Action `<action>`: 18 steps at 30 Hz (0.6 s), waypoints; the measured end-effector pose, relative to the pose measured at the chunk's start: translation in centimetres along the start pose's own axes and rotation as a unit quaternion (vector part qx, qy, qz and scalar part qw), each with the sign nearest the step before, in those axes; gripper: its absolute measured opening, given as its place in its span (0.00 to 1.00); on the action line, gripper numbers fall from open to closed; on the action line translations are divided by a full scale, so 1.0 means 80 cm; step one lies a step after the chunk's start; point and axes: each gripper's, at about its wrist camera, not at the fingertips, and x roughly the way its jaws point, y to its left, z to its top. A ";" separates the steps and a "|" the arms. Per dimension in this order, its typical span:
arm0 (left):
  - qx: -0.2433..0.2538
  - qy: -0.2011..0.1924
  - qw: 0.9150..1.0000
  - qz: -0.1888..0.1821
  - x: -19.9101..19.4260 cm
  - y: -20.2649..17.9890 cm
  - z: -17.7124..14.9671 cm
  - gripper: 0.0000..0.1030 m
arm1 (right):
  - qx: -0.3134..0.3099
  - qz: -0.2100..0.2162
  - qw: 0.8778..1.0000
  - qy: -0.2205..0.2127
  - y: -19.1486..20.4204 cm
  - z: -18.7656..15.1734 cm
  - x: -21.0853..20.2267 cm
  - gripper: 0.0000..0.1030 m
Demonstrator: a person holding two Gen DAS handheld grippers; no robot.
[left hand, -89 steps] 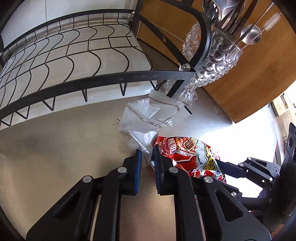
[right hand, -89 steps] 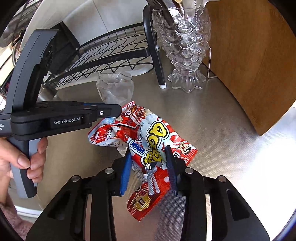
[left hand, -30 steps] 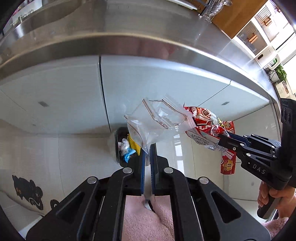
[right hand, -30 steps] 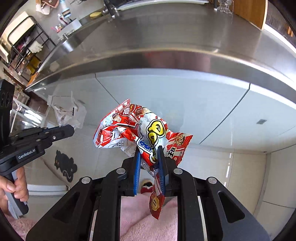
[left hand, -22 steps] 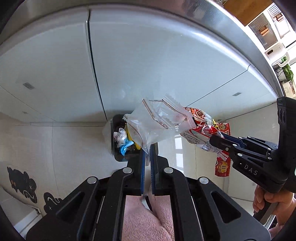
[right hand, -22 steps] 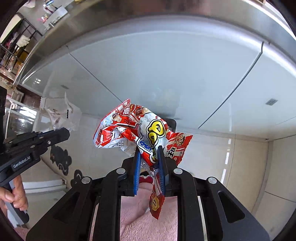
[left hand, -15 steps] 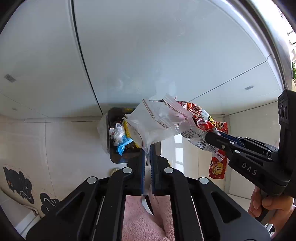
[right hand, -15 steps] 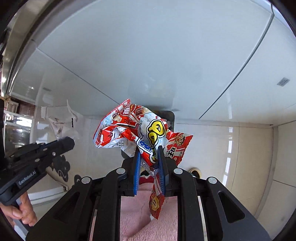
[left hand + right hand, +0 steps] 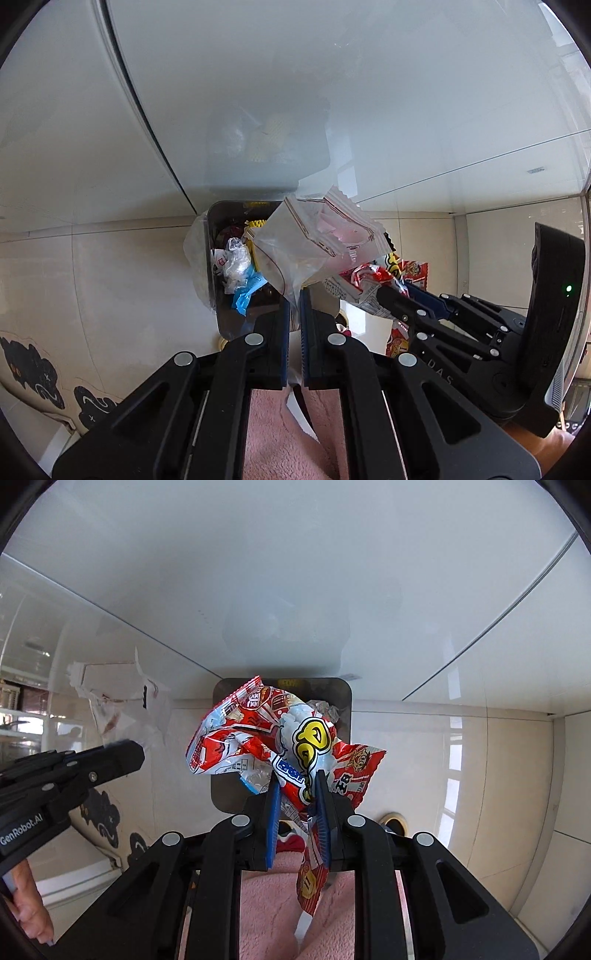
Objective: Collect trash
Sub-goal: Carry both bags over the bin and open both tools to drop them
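Above the open trash bin (image 9: 343, 694) on the floor, the red snack wrapper (image 9: 280, 746) hangs pinched in the right tool (image 9: 295, 805), its fingers pressed together on the crumpled lower part so that the printed face fans out upward and a loose tail dangles below. It sits directly over the bin's mouth in the right wrist view — a hold that looks chosen so that a simple release lets it fall straight in.

The clear zip bag (image 9: 314, 243) is pinched by one thin corner in the left tool (image 9: 291, 314), fingers closed on it, and it balloons out over the bin's right half. The bin (image 9: 212, 258) already holds a blue scrap, crumpled clear plastic and something yellow, with a liner bag bulging over its left rim.

Both tools are side by side, the wrapper just beside the zip bag, seemingly so both go in together. The light film may drift or cling to the pads on release — the likelier of the two to miss.

A white cabinet front (image 9: 295, 572) rises behind the bin.
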 end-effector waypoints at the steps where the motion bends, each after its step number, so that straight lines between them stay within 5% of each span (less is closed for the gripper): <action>1: 0.000 0.002 1.000 -0.001 0.002 0.001 0.002 0.04 | 0.007 0.004 1.000 0.004 0.000 0.000 0.005 0.19; 9: 0.010 0.023 1.000 -0.006 0.011 0.003 0.012 0.08 | 0.042 0.024 0.999 0.023 0.006 0.000 0.025 0.31; 13: 0.011 0.021 1.000 -0.010 0.008 0.002 0.017 0.30 | 0.039 0.019 0.999 0.021 -0.001 0.004 0.015 0.47; 18: 0.011 0.015 1.000 -0.008 -0.003 -0.004 0.020 0.43 | 0.031 0.006 0.999 0.018 0.002 0.005 0.006 0.49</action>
